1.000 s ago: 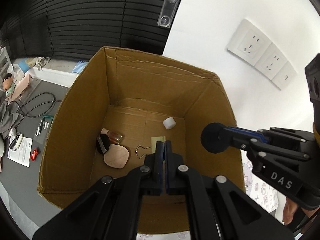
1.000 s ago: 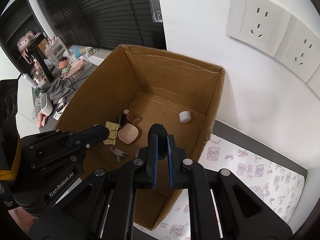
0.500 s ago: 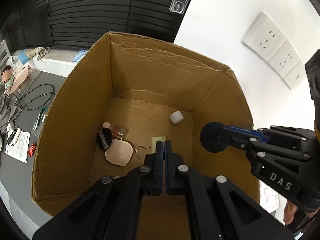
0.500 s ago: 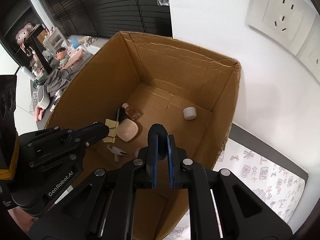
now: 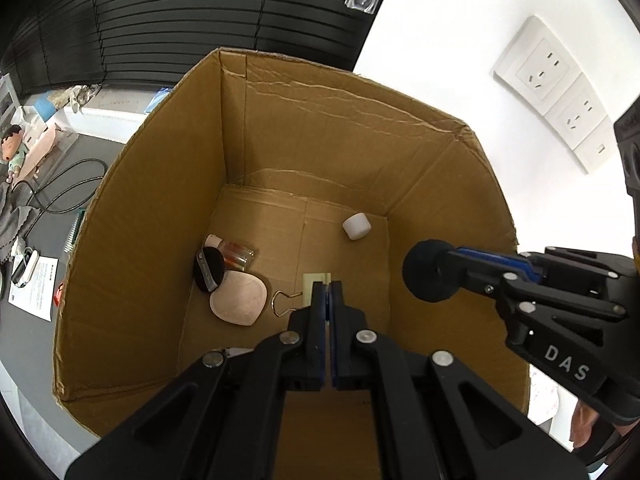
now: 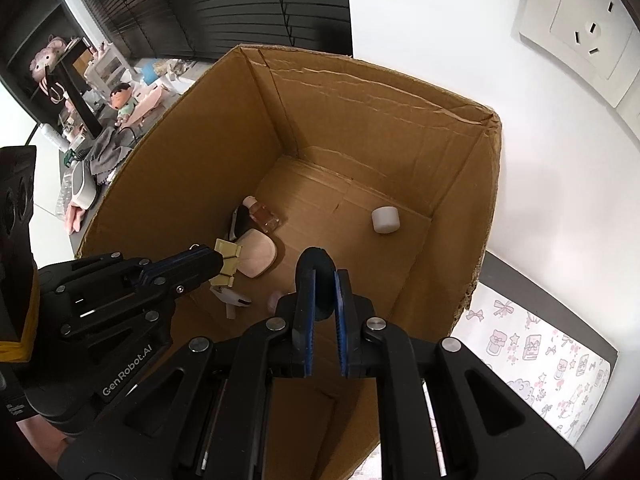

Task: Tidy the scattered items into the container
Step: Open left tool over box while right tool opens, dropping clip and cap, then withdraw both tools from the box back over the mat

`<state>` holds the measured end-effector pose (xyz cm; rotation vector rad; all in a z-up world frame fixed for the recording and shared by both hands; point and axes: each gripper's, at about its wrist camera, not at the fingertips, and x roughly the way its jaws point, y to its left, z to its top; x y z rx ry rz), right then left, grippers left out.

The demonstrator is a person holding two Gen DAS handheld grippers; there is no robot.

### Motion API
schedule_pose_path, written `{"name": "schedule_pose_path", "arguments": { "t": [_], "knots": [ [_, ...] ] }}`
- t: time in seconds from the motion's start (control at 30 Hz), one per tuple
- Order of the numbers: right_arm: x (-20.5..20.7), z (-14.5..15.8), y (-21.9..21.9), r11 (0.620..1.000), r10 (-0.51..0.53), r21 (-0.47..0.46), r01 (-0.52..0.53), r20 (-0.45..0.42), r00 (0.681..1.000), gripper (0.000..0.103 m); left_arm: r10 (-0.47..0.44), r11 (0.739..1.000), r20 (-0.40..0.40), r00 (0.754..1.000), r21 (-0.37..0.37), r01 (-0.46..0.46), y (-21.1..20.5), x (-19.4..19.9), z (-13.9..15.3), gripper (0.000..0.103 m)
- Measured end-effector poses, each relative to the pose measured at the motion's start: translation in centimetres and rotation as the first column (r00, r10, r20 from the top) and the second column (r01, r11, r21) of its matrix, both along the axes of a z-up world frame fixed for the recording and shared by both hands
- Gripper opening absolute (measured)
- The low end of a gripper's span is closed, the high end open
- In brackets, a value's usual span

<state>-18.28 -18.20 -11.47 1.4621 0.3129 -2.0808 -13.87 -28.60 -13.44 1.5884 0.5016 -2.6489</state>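
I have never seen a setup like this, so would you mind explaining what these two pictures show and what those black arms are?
There is no robot: a person holds a two-finger tool in each hand, and a wide-angle camera on each looks along its fingers. One picture is from the left tool, the other from the right tool; each also sees the other tool from the side. Both hang over an open cardboard box. The left tool pinches a pale yellow binder clip; the right tool grips a black round pad. On the box floor lie a white cylinder, a small bottle, a black puff and a pink compact.
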Motion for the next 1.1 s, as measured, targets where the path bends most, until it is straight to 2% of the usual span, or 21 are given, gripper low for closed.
{"name": "schedule_pose_path", "arguments": {
  "t": [0.2, 0.23, 0.27, 0.3, 0.33, 0.37, 0.43, 0.5, 0.53, 0.6, 0.63, 0.83, 1.1],
  "knots": [
    [0.2, 0.3, 0.2, 1.000, -0.005, -0.003, 0.005, -0.011, 1.000, 0.013, -0.009, 1.000, 0.018, 1.000, 0.011, 0.008, 0.0, 0.0, 0.0, 0.005],
    [0.3, 0.4, 0.3, 1.000, -0.009, -0.002, 0.009, -0.017, 1.000, 0.014, -0.008, 1.000, 0.024, 1.000, 0.007, 0.008, 0.0, 0.1, 0.1, 0.018],
    [0.3, 0.5, 0.4, 1.000, -0.013, 0.002, 0.013, -0.025, 1.000, 0.021, -0.008, 1.000, 0.031, 0.999, 0.004, 0.008, 0.0, 0.1, 0.1, 0.049],
    [0.3, 0.6, 0.4, 1.000, -0.018, 0.010, 0.019, -0.034, 0.999, 0.030, -0.005, 1.000, 0.037, 0.999, -0.005, 0.005, 0.0, 0.2, 0.2, 0.067],
    [0.3, 0.8, 0.6, 0.999, -0.026, 0.018, 0.027, -0.043, 0.999, 0.034, 0.002, 1.000, 0.041, 0.999, -0.020, -0.001, 0.0, 0.3, 0.2, 0.096],
    [0.3, 0.9, 0.8, 0.999, -0.031, 0.019, 0.032, -0.048, 0.998, 0.039, 0.005, 1.000, 0.037, 0.999, -0.030, -0.004, 0.0, 0.4, 0.4, 0.103],
    [0.3, 1.4, 1.2, 0.999, -0.039, 0.010, 0.040, -0.058, 0.998, 0.051, 0.006, 0.999, 0.029, 1.000, -0.032, -0.005, 0.1, 0.7, 0.7, 0.103],
    [0.2, 2.0, 1.8, 0.998, -0.054, 0.008, 0.055, -0.079, 0.995, 0.071, 0.010, 0.999, 0.029, 1.000, -0.041, -0.008, 0.1, 0.9, 0.9, 0.103],
    [0.1, 2.2, 2.2, 0.998, -0.061, 0.001, 0.061, -0.084, 0.995, 0.075, 0.013, 0.999, 0.027, 1.000, -0.048, -0.012, 0.2, 1.0, 1.0, 0.103],
    [0.1, 2.6, 2.8, 0.997, -0.071, -0.016, 0.070, -0.086, 0.994, 0.096, 0.022, 0.999, 0.024, 0.999, -0.048, -0.021, 0.1, 1.2, 1.3, 0.103],
    [0.0, 2.8, 3.2, 0.997, -0.078, -0.026, 0.076, -0.089, 0.993, 0.101, 0.024, 0.999, 0.022, 0.999, -0.044, -0.023, 0.1, 1.2, 1.4, 0.103],
    [0.4, 3.7, 4.8, 0.993, -0.112, -0.042, 0.108, -0.106, 0.988, 0.103, 0.016, 0.999, 0.006, 1.000, -0.049, -0.016, 0.8, 1.5, 2.5, 0.103],
    [1.4, 5.2, 7.7, 0.989, -0.149, -0.043, 0.144, -0.131, 0.980, 0.103, -0.038, 0.997, -0.001, 0.999, -0.063, 0.038, 4.3, 2.1, 3.5, 0.103]
  ]
}}
